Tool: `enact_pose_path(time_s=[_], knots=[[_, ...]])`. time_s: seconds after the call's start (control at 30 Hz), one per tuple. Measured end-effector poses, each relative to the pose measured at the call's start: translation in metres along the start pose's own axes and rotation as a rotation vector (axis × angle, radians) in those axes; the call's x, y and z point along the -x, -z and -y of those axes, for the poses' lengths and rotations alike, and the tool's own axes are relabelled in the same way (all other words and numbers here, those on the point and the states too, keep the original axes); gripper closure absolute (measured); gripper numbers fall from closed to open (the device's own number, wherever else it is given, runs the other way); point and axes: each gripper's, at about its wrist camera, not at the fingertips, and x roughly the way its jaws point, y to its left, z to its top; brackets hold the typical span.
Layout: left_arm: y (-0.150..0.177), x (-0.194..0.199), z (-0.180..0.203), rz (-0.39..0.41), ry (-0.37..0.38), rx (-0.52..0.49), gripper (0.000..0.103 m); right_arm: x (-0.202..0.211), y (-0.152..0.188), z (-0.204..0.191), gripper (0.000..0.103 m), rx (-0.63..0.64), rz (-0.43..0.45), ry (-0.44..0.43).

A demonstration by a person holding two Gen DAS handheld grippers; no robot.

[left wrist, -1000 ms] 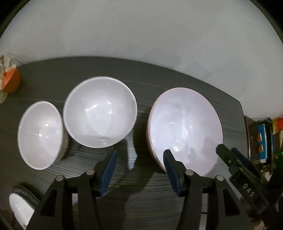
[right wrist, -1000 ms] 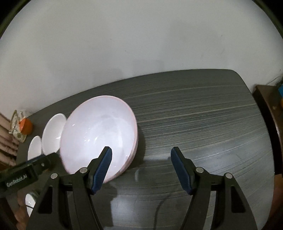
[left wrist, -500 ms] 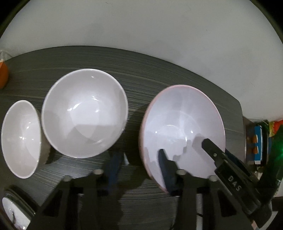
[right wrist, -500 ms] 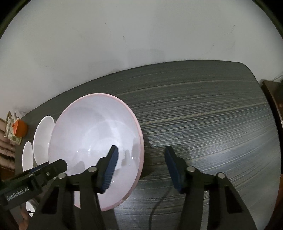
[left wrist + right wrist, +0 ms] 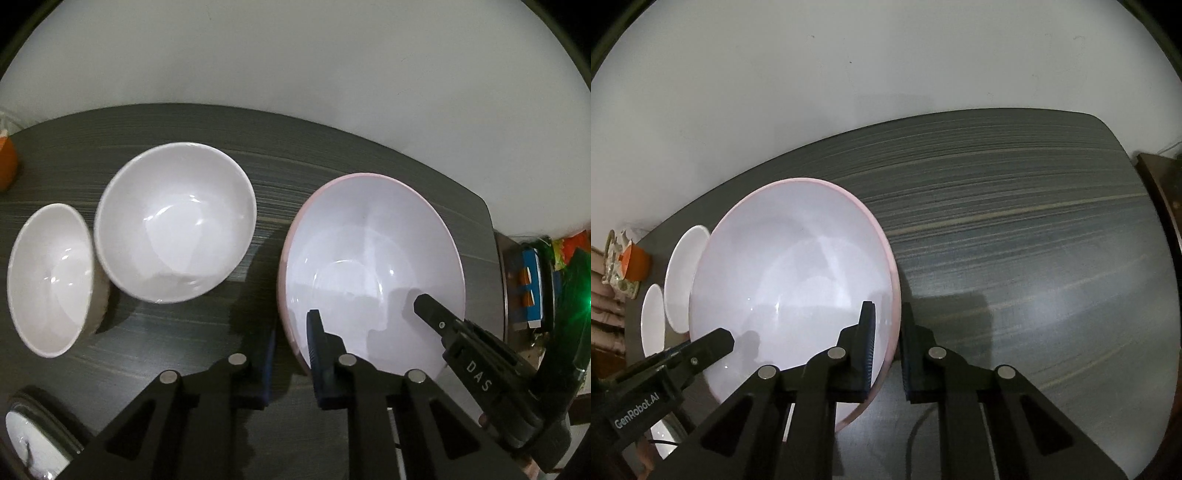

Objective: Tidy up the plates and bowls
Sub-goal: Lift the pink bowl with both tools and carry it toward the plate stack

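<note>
Large pink-rimmed white bowl (image 5: pixel 369 266), right of two smaller white bowls (image 5: pixel 175 221) on the dark striped bench (image 5: pixel 1015 221): left gripper (image 5: pixel 290 354) and right gripper (image 5: pixel 886 347), jaws just closed on opposite near rims; lift level, both together.

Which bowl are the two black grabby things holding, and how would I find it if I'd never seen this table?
Start at the dark striped table, where three bowls sit in a row. Go to the end away from the orange cup: that is the big bowl. It is the widest and the only one with a pink rim and outside; the middle bowl and small bowl are plain white.
</note>
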Motion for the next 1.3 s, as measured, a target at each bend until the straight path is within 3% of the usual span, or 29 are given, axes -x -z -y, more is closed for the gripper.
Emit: enact_pose_path(time_s=[0.53,0.97,1.3], knots=[[0.079,0.085,-0.015,0.068,-0.029,-0.027,0.087,0.072,0.070,-0.035,0.089,0.032,0.040,-0.031],[0.151,0.121,-0.049,0.062,-0.037,0.004,0.087,0.100,0.142,-0.060,0.088,0.072,0.021,-0.054],[0.195,0.126,-0.072,0.049,-0.053,0.039,0.087,0.106,0.192,-0.074,0.087,0.101,-0.002,-0.081]])
